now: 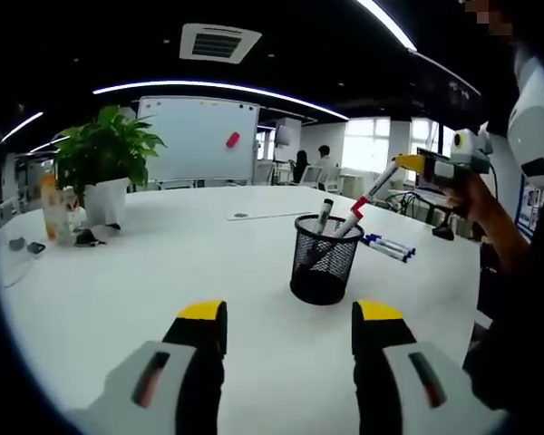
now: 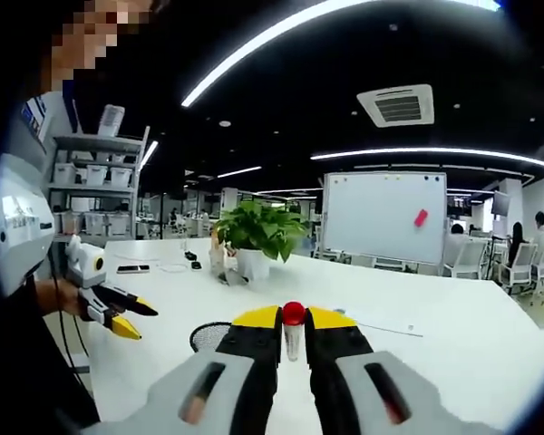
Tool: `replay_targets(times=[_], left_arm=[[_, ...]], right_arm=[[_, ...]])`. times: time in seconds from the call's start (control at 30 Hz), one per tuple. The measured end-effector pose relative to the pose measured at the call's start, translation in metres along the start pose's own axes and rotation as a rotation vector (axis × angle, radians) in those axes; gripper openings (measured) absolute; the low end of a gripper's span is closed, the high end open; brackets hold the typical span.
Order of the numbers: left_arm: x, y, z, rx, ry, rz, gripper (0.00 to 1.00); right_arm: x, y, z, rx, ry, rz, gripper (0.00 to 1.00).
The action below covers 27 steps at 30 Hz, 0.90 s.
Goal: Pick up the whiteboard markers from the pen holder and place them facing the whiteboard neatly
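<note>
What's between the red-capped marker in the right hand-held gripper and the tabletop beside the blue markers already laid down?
Nothing visible. The right hand-held gripper holds the red-capped marker above the pen holder; the table around the blue markers lies bare.

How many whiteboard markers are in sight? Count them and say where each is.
4, perhaps more hidden: one red-capped marker clamped in the right gripper above the mesh pen holder, one black-capped marker standing in it, and two blue markers lying on the table.
</note>
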State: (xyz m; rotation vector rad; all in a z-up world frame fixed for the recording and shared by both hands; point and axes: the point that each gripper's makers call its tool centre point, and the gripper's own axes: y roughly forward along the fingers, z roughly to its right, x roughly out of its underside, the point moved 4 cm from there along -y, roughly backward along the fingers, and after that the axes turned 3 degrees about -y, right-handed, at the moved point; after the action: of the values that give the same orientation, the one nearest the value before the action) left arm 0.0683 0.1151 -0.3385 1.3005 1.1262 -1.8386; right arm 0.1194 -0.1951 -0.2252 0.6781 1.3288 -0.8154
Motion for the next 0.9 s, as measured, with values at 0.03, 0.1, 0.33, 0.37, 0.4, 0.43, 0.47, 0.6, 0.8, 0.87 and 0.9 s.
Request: replay_targets(times=[0.03,0.1,0.33,0.37,0.4,0.43,0.47,0.6,0.8,0.87,0.9], left_arm=[[0.0,0.0,0.0,0.001,0.0,0.0,0.56],[0.0,0.001,0.001,0.002,0.0,0.0,0.56],[-0.001,0.001,0.002,0.007,0.004,0.001,0.56],[-0.001,0.001,0.002,0.007,0.004,0.001,0.56],[-0.001,0.001,0.002,0.007,0.004,0.0,0.56],[-0.001,0.001,0.002,0.007,0.004,-0.001,0.56],[-0.001,0.001,0.002,0.006,0.005,0.0,0.56],[-0.001,0.0,0.002,0.003,0.003,0.0,0.56],[0.0,0.0,0.002,0.003,0.002,-0.001,0.56],[0.0,0.0,0.001,0.002,0.002,-0.002,0.56],[0.0,0.0,0.001,0.002,0.003,-0.002,0.56]], right_arm=[[0.0,-0.001,0.001,0.004,0.0,0.001,0.13],[0.0,-0.002,0.003,0.011,0.001,0.001,0.13],[0.002,-0.006,0.007,0.016,0.004,-0.004,0.13],[0.002,-0.006,0.007,0.014,0.003,-0.005,0.13],[0.003,-0.006,0.007,0.015,0.001,-0.006,0.13],[0.003,-0.006,0.007,0.017,-0.001,-0.008,0.13],[0.003,-0.006,0.007,0.017,-0.001,-0.008,0.13],[0.003,-0.007,0.007,0.017,-0.003,-0.005,0.13],[0.003,-0.01,0.012,0.037,-0.01,-0.002,0.13],[0.003,-0.012,0.015,0.049,-0.007,-0.002,0.13],[0.003,-0.012,0.016,0.052,-0.008,-0.002,0.13]])
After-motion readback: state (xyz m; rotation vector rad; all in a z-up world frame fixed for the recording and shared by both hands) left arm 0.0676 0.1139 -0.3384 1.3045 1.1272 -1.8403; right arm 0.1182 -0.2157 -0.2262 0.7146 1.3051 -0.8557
